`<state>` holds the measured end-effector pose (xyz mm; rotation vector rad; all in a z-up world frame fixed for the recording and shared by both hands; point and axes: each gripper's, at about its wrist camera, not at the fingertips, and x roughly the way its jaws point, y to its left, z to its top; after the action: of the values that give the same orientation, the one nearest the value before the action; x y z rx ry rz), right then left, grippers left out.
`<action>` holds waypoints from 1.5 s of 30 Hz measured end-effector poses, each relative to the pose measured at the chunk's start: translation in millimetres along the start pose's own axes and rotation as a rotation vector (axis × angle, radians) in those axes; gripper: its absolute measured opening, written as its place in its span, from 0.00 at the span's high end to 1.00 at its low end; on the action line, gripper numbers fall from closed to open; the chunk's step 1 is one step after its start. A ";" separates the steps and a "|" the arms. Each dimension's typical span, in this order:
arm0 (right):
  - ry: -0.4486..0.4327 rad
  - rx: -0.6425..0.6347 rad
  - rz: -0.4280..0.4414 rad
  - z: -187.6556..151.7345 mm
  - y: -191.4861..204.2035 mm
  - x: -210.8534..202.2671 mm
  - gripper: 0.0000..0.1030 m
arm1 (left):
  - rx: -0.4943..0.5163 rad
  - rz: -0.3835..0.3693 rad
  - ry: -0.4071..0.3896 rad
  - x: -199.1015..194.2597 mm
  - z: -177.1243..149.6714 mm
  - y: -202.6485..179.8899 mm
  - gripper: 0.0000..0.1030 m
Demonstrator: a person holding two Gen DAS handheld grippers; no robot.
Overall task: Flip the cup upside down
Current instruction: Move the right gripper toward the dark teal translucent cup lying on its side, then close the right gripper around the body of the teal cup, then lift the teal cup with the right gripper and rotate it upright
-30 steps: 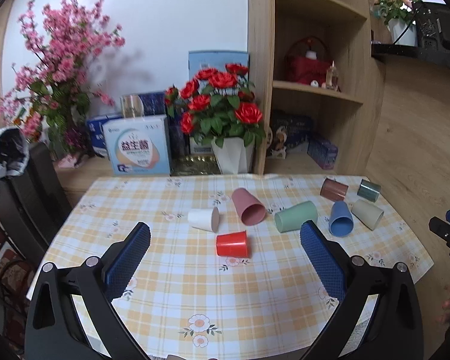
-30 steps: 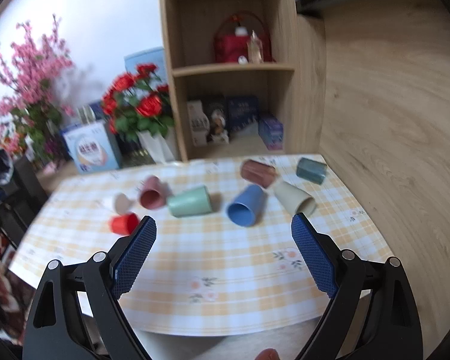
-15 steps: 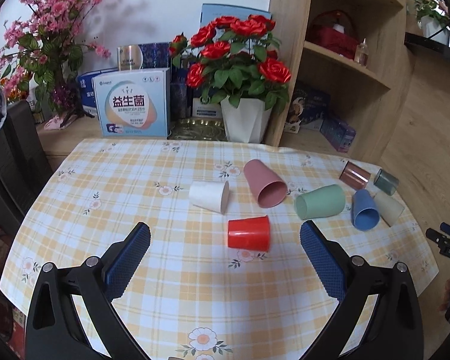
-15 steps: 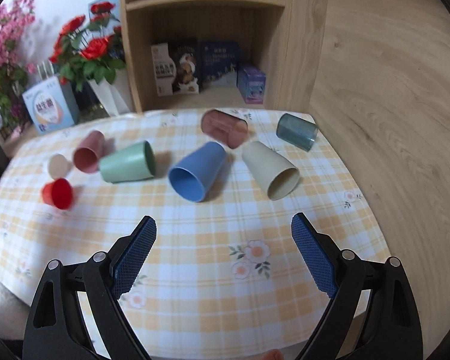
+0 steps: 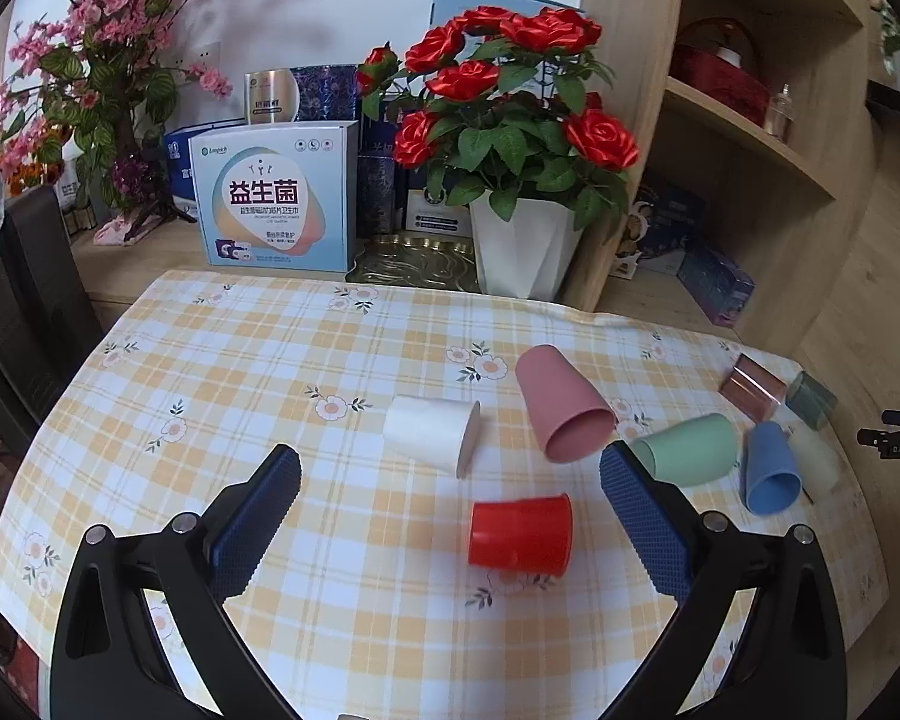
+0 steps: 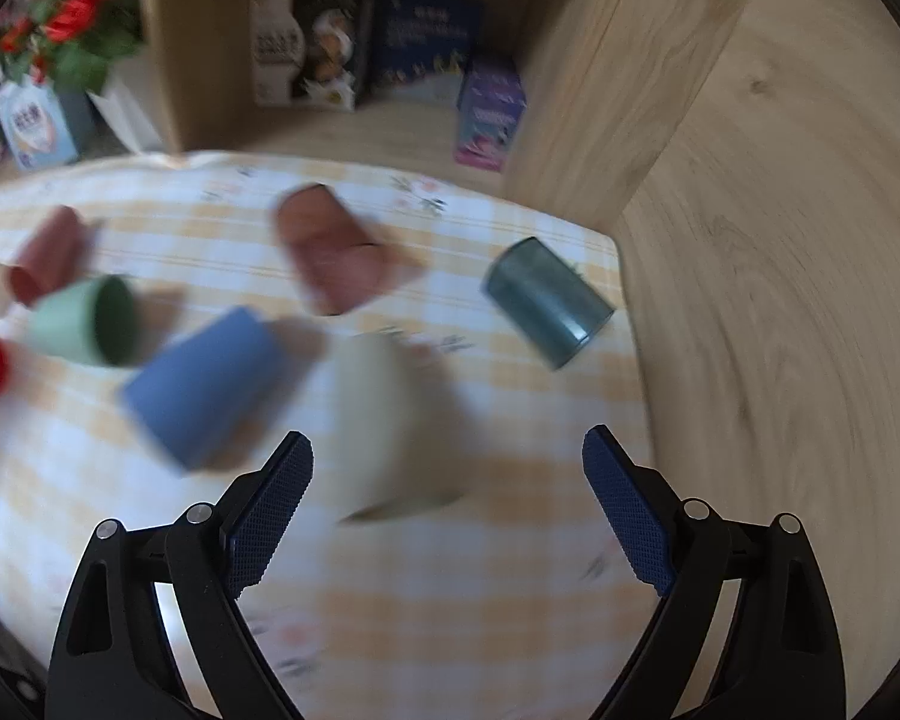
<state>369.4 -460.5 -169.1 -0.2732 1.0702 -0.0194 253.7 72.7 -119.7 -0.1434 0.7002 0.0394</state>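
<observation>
Several cups lie on their sides on a checked tablecloth [image 5: 270, 372]. In the left wrist view a red cup [image 5: 521, 534] lies between my open left gripper's [image 5: 450, 492] fingers, with a white cup [image 5: 432, 435], a pink cup [image 5: 561, 405] and a green cup [image 5: 690, 450] beyond it. In the blurred right wrist view my open right gripper [image 6: 447, 480] hovers just above a beige cup [image 6: 384, 420]. A blue cup [image 6: 210, 384] lies to its left, a brown cup [image 6: 330, 252] behind, and a teal cup [image 6: 546, 300] to the right.
A white vase of red roses [image 5: 522, 252], boxes [image 5: 276, 198] and a wooden shelf unit [image 5: 750, 120] stand behind the table. A dark chair [image 5: 24, 312] is at the left. The table's right edge [image 6: 624, 324] lies just past the teal cup.
Both grippers have moved forward and down toward the cups. The right gripper has closed in on the beige cup, moving fast enough to blur the view. Both stay open.
</observation>
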 end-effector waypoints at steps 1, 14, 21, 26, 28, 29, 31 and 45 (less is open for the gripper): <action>0.014 -0.017 -0.012 9.6 -7.9 12.3 0.14 | -0.005 0.004 0.005 5.9 1.3 -1.0 0.05; 0.259 -0.197 -0.112 91.2 -28.3 144.8 0.14 | -0.063 0.028 0.043 47.4 7.8 3.4 0.05; 0.318 -0.090 -0.046 108.5 -40.7 171.6 0.15 | -0.097 0.044 0.057 54.9 10.0 9.6 0.05; 0.384 -0.042 -0.074 108.2 -47.6 187.7 0.17 | -0.098 0.034 0.067 56.3 7.4 8.6 0.05; 0.380 -0.022 -0.086 108.4 -51.2 187.8 0.19 | -0.097 0.034 0.071 56.1 5.8 8.8 0.05; 0.380 -0.013 -0.091 108.4 -53.2 187.0 0.21 | -0.098 0.036 0.073 55.7 4.9 9.6 0.05; 0.387 -0.008 -0.099 110.0 -55.6 187.2 0.25 | -0.110 0.035 0.075 54.5 3.7 11.8 0.05; 0.217 0.263 -0.010 96.1 -71.8 112.6 0.32 | -0.135 -0.004 0.058 28.3 -6.7 15.5 0.05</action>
<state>515.5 -526.2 -206.5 -0.0387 1.2669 -0.2008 269.7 86.7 -144.9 -0.2763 0.7549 0.0788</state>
